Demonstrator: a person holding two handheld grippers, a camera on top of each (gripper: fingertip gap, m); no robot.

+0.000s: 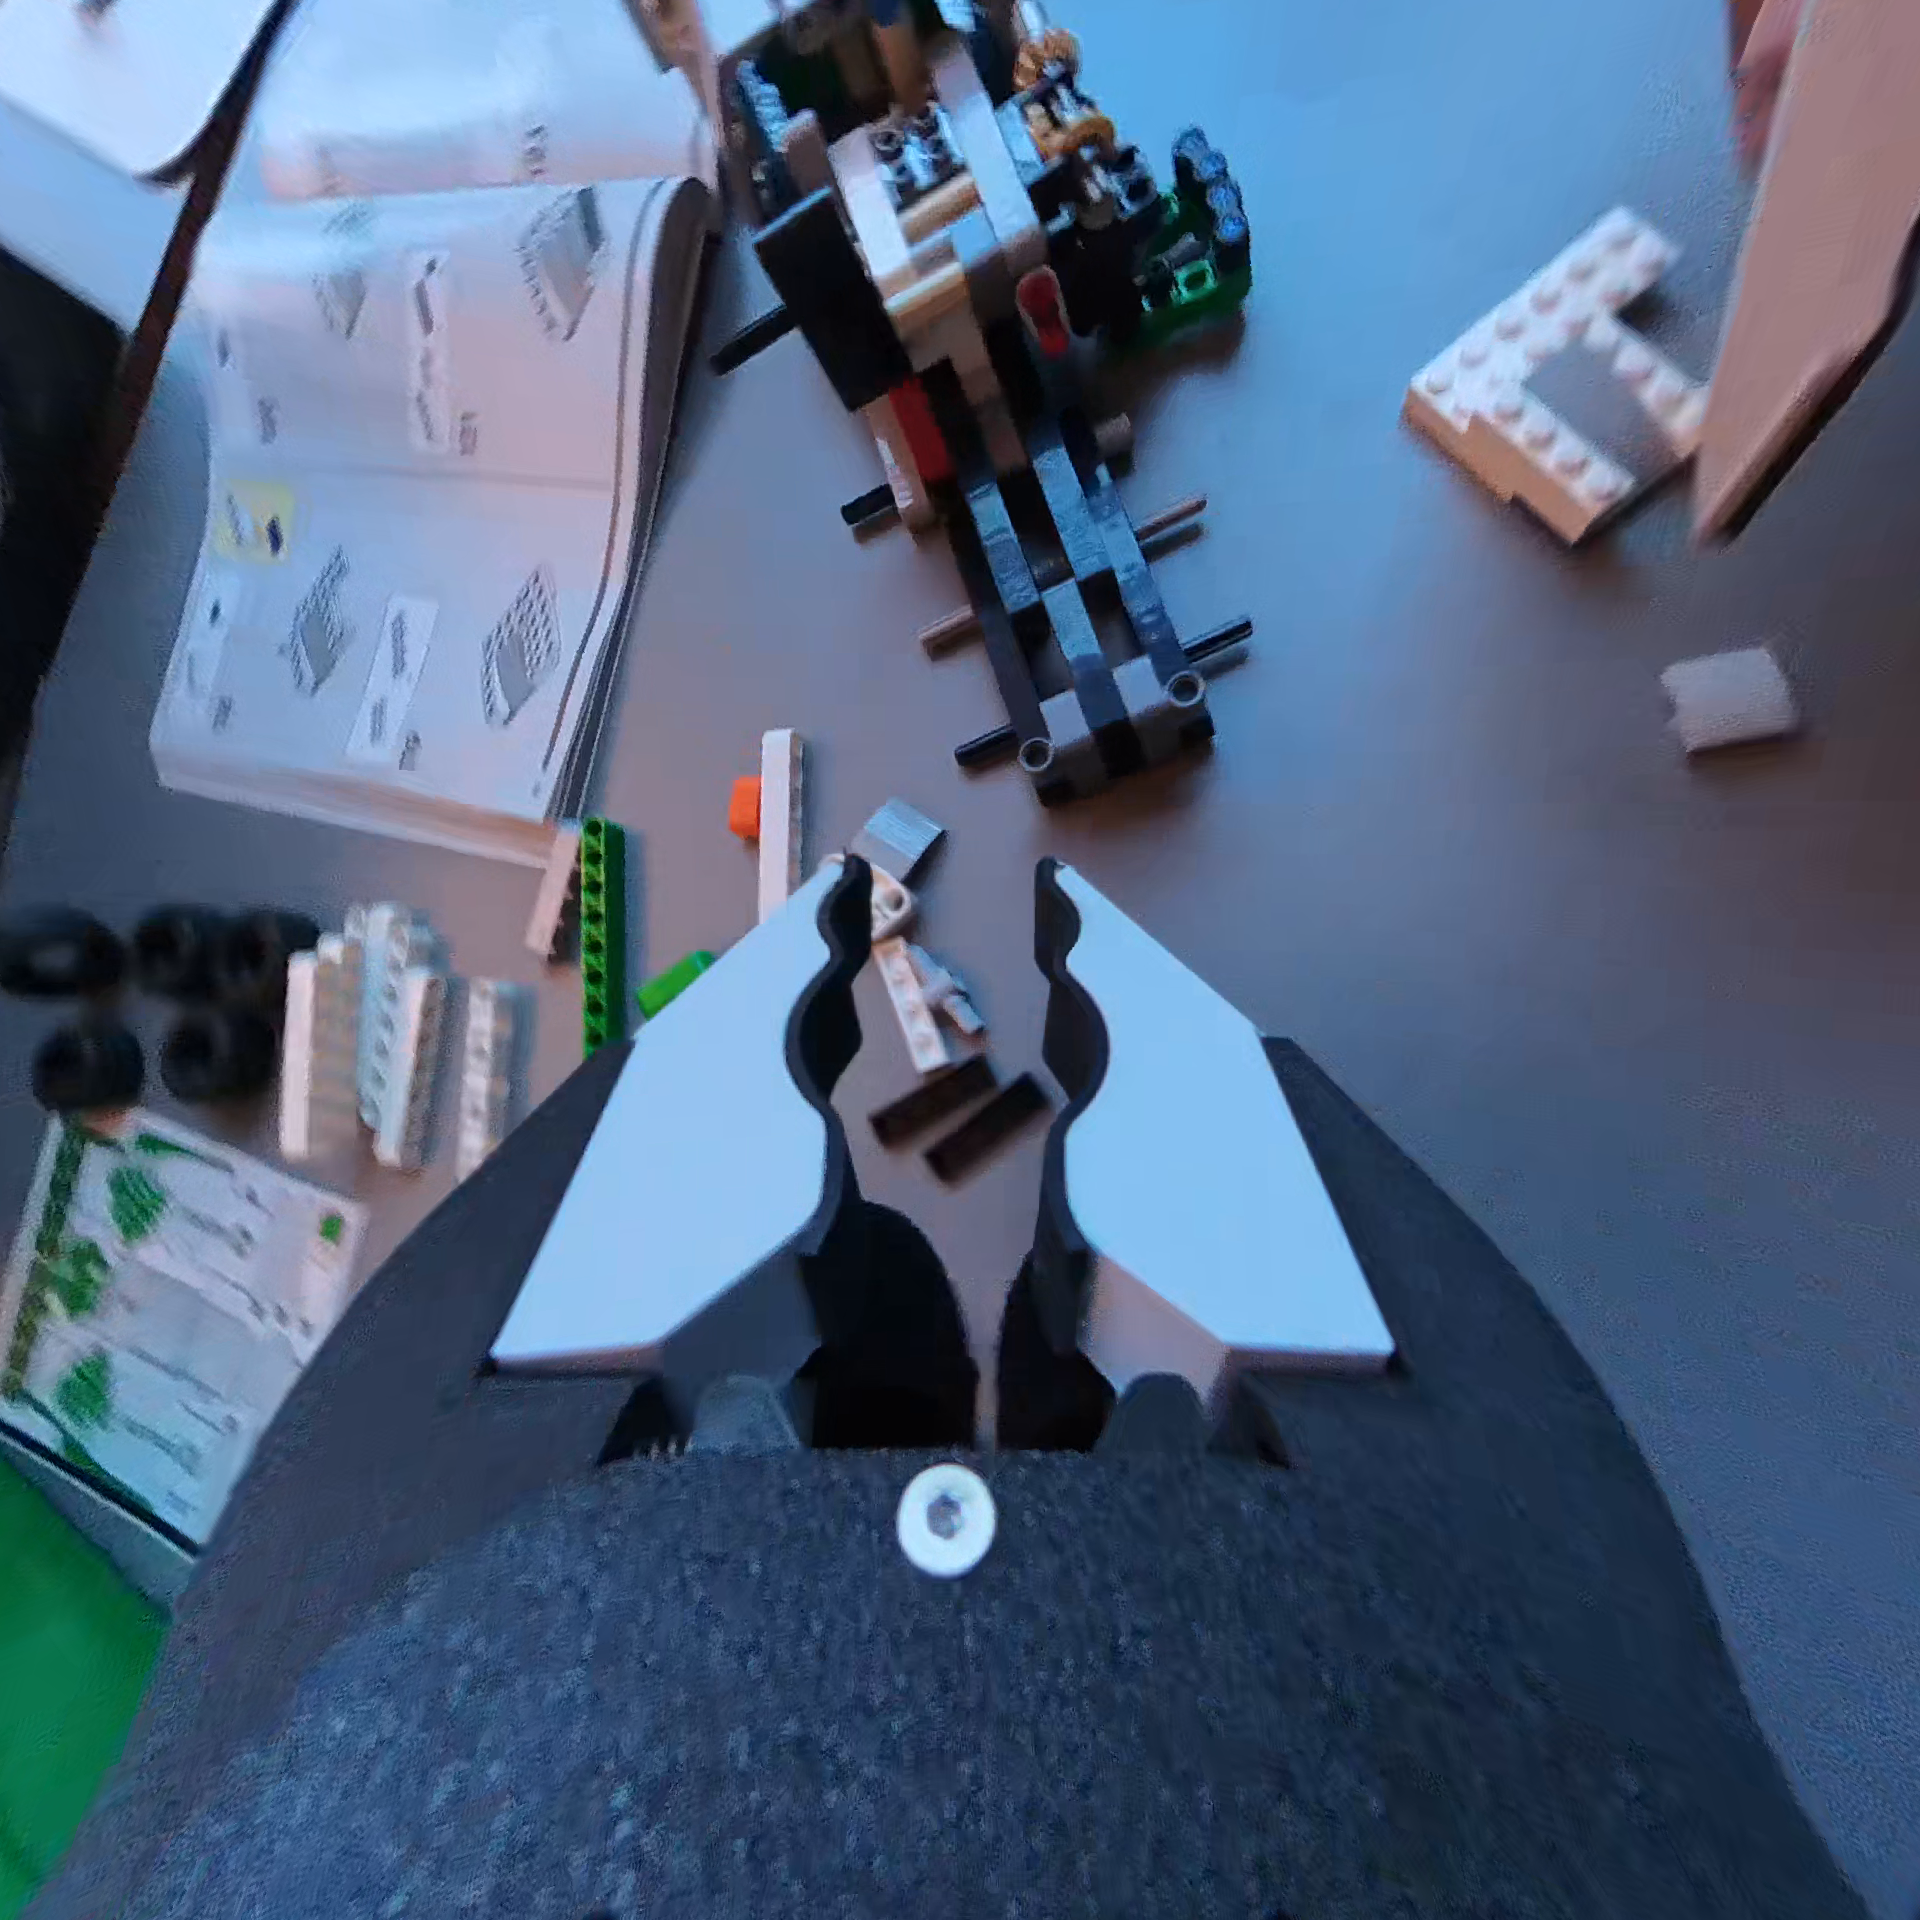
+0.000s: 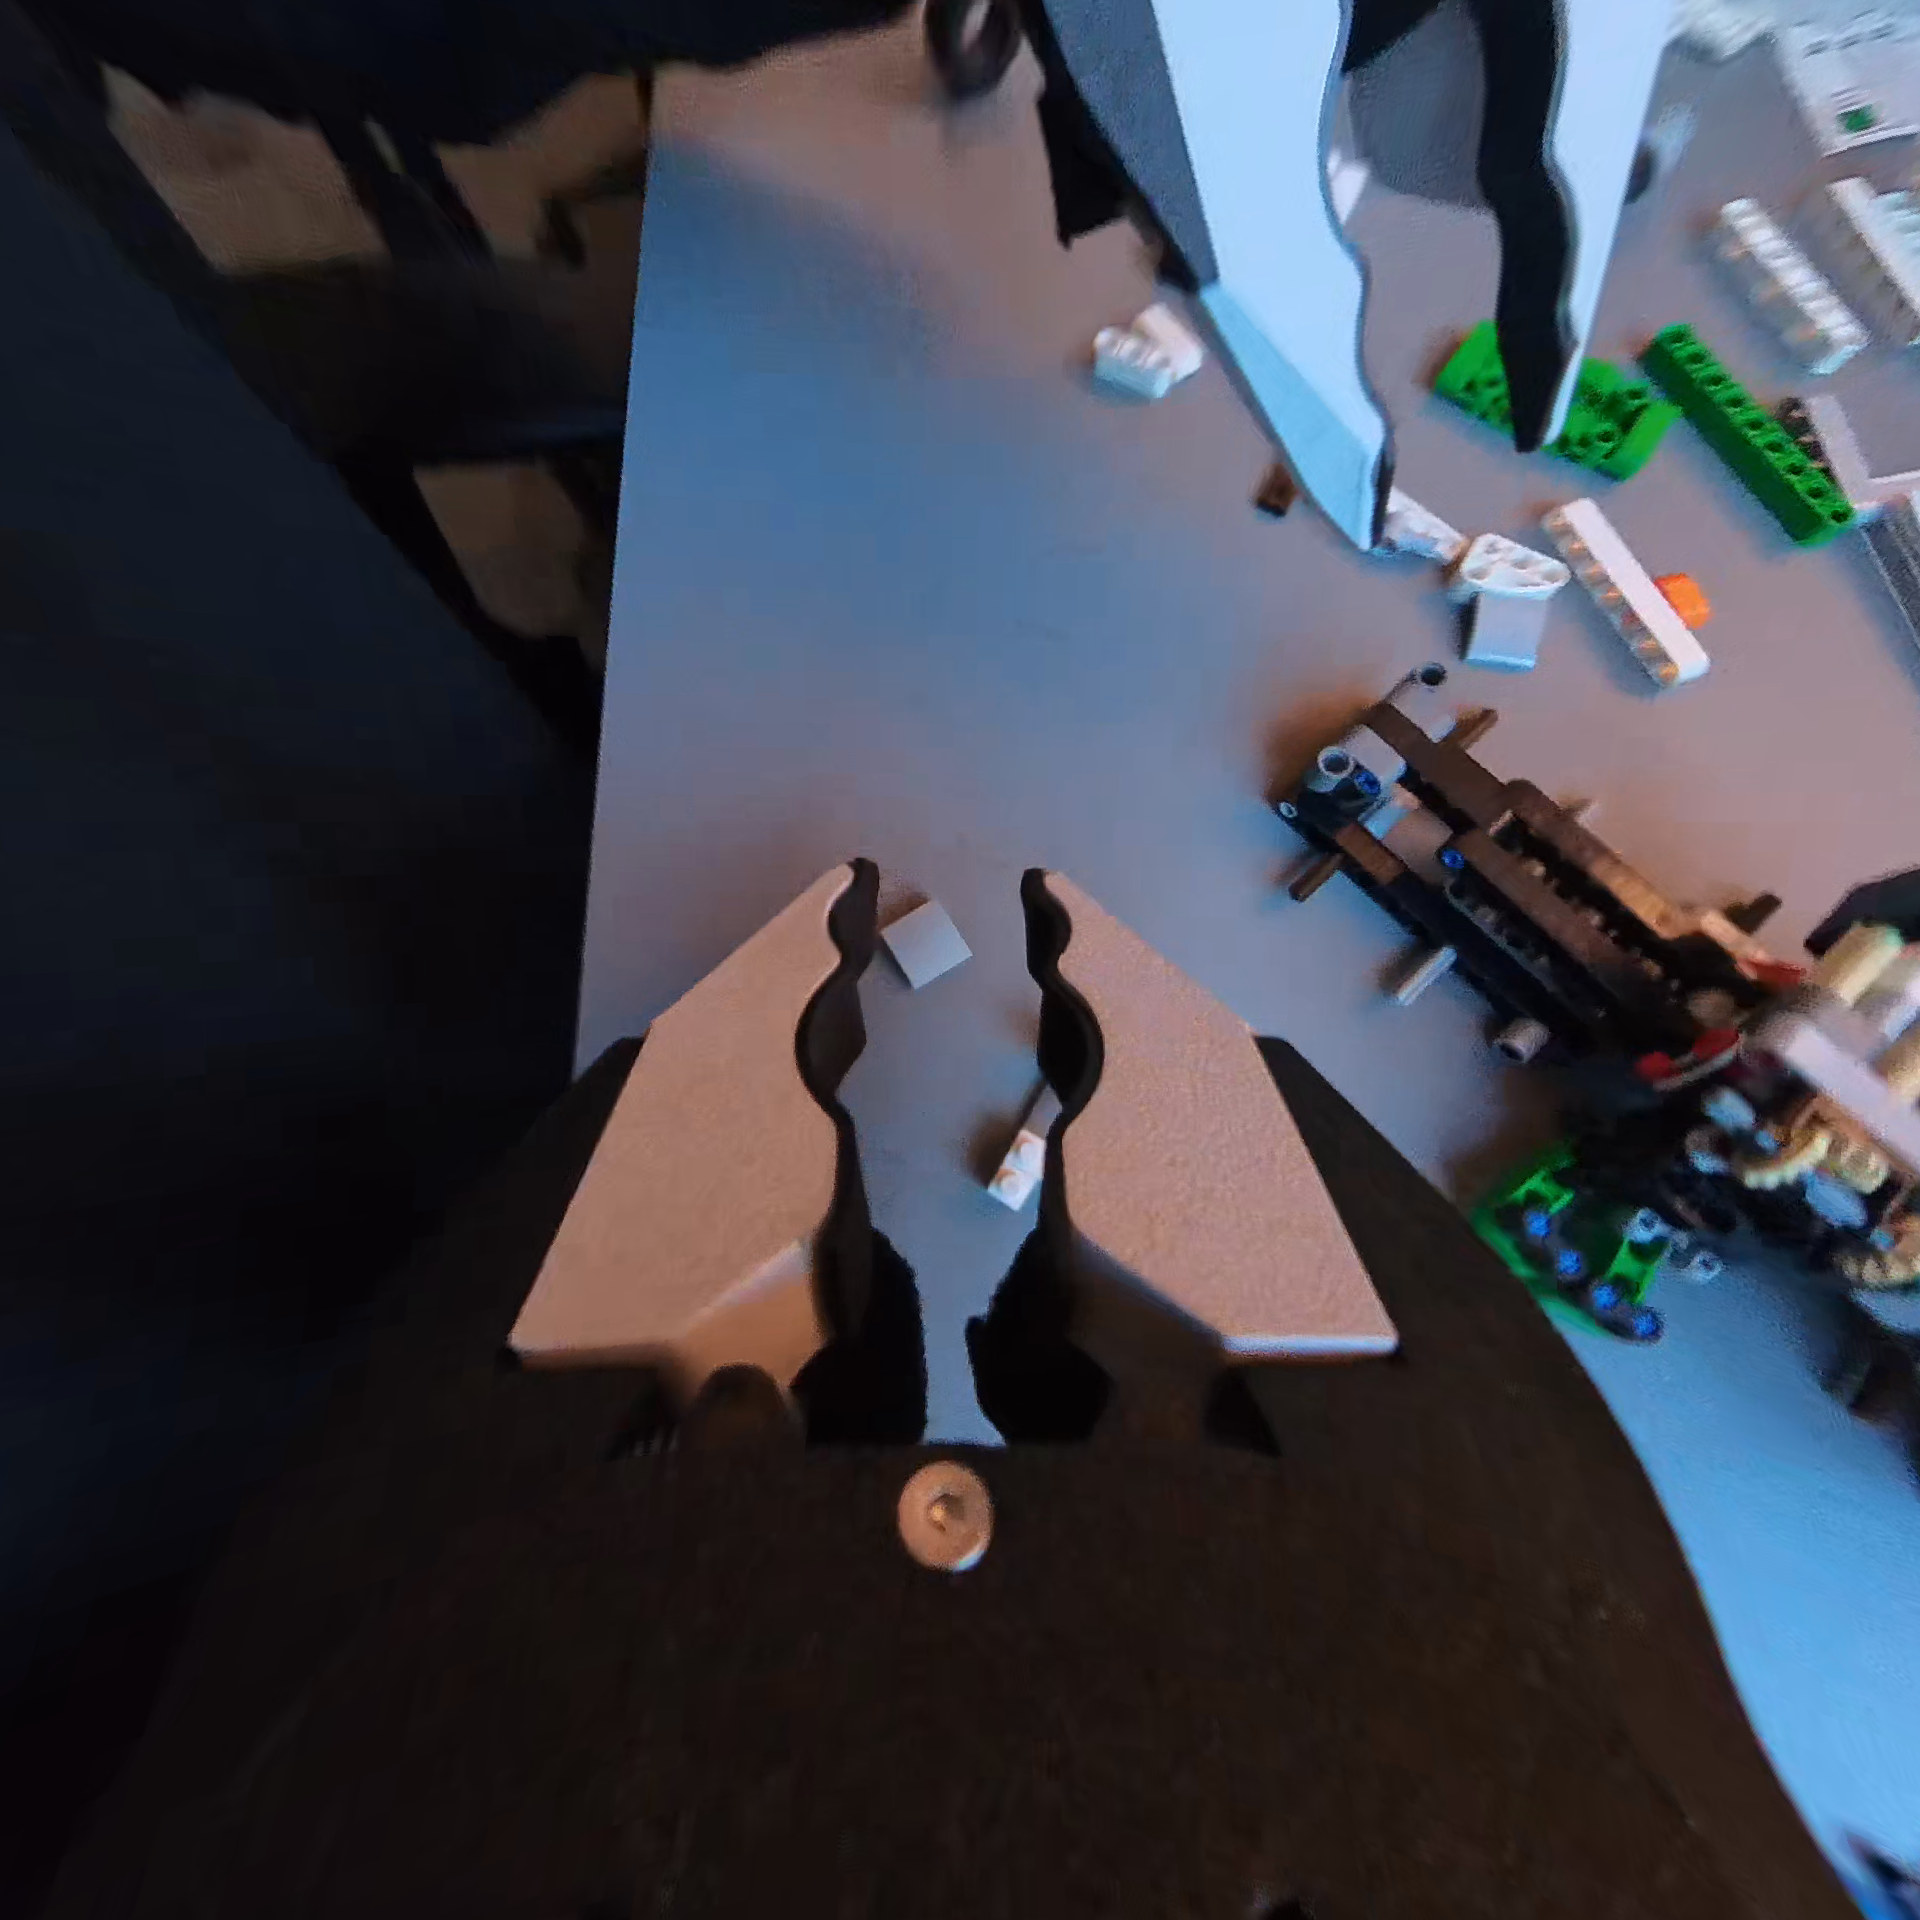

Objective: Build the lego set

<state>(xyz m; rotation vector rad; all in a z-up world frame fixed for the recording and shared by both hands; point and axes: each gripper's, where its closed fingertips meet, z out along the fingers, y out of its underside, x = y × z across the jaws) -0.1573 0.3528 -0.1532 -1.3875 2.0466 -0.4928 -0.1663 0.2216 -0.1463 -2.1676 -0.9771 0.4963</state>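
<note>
The long dark lego chassis (image 1: 1049,436) lies on the table ahead of my left gripper (image 1: 945,873), which is open and empty. Under its open jaws lie two black tiles (image 1: 956,1127), a small white piece (image 1: 914,997) and a grey tile (image 1: 899,836). My right gripper (image 2: 945,878) is open and empty above a small pale tile (image 2: 925,940). A white studded piece (image 2: 1023,1164) shows beside its right finger. The chassis (image 2: 1507,873) lies to its right. The left gripper (image 2: 1455,483) hangs over loose parts at the top of the right wrist view.
An open instruction booklet (image 1: 416,499) lies at the left, with black tyres (image 1: 135,997), white beams (image 1: 395,1039) and a green beam (image 1: 603,925) below it. A white plate assembly (image 1: 1548,395) and a small white piece (image 1: 1730,698) lie at the right. The table edge (image 2: 613,623) drops off left of the right gripper. From the left gripper's tips to the small white piece (image 1: 914,997) is close to 4 centimeters. My right wrist view (image 2: 1413,511) looks at it from another angle. From my left tips it is roughly 4 centimeters to the grey tile (image 1: 899,836); from my right, 15 centimeters. My right wrist view (image 2: 1508,625) looks at it from another angle.
</note>
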